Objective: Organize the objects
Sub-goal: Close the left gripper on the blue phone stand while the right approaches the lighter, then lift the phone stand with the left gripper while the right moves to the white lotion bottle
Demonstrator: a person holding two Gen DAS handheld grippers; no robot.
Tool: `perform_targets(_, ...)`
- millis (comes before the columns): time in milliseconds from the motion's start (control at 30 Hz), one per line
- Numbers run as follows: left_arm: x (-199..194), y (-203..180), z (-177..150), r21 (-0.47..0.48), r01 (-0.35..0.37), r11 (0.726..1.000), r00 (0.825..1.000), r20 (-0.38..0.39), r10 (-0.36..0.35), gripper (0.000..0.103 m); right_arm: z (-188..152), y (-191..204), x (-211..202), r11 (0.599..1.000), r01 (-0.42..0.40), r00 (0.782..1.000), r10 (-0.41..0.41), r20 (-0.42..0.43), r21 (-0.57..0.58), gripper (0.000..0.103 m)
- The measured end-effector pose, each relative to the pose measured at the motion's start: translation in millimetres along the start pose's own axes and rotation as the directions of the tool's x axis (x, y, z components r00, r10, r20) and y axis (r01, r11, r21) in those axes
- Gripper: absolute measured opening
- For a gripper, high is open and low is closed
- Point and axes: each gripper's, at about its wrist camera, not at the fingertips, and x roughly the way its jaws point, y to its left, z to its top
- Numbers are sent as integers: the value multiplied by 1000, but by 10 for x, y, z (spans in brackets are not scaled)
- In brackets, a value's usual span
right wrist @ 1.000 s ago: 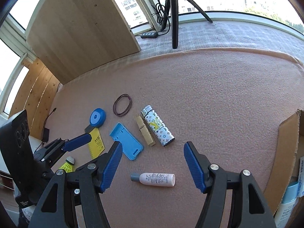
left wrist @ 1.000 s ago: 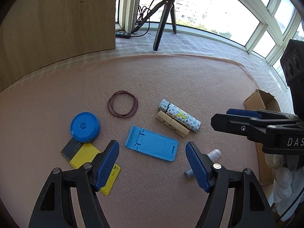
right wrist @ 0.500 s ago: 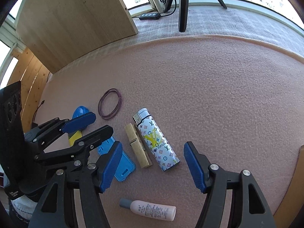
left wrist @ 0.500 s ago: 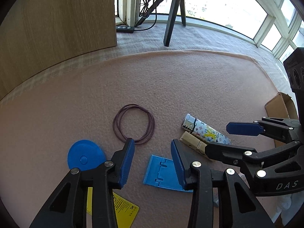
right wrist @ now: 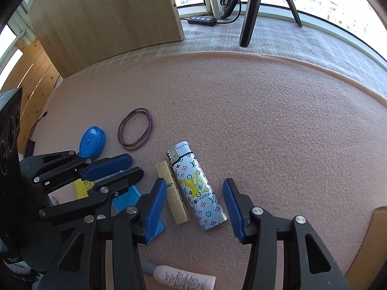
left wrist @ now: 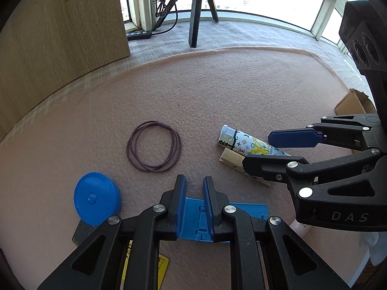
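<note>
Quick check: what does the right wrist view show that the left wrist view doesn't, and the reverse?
Right wrist only: the whole white tube lying near the camera, and the clothespin unobstructed beside the lighter.

Left wrist only: the left tool nearly closed above the blue phone stand.

Both: purple ring, round blue tape measure, yellow ruler, tripod, right tool open.

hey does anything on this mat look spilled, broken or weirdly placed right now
Nothing looks spilled or broken. The items are just scattered loosely: the patterned lighter lies askew with the wooden clothespin beside it, the small white bottle lies on its side, and the blue disc overlaps a ruler's dark end.
</note>
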Motion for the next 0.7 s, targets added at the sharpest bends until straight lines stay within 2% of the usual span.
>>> perform_targets(133,-68,-81,-115,37,-3,999,1000,3,3,16,-45,2,-7,1000,-15,1000,15,-16,-2,40)
perform_targets(433,-204,-131,-320,26,11,1000,1000,-2,-11,16,-68,248,51,989,66,997,-72,-42,-136,38)
perform_targets(500,-233,-146,-370,27,13,1000,1000,1,-13,16,-69,313,77,977,115,992,-123,-30,-179,33)
perform_targets(700,-328,-145,-560,20,23,1000,1000,3,-23,16,-107,250,59,977,125,991,-130,-21,-175,33)
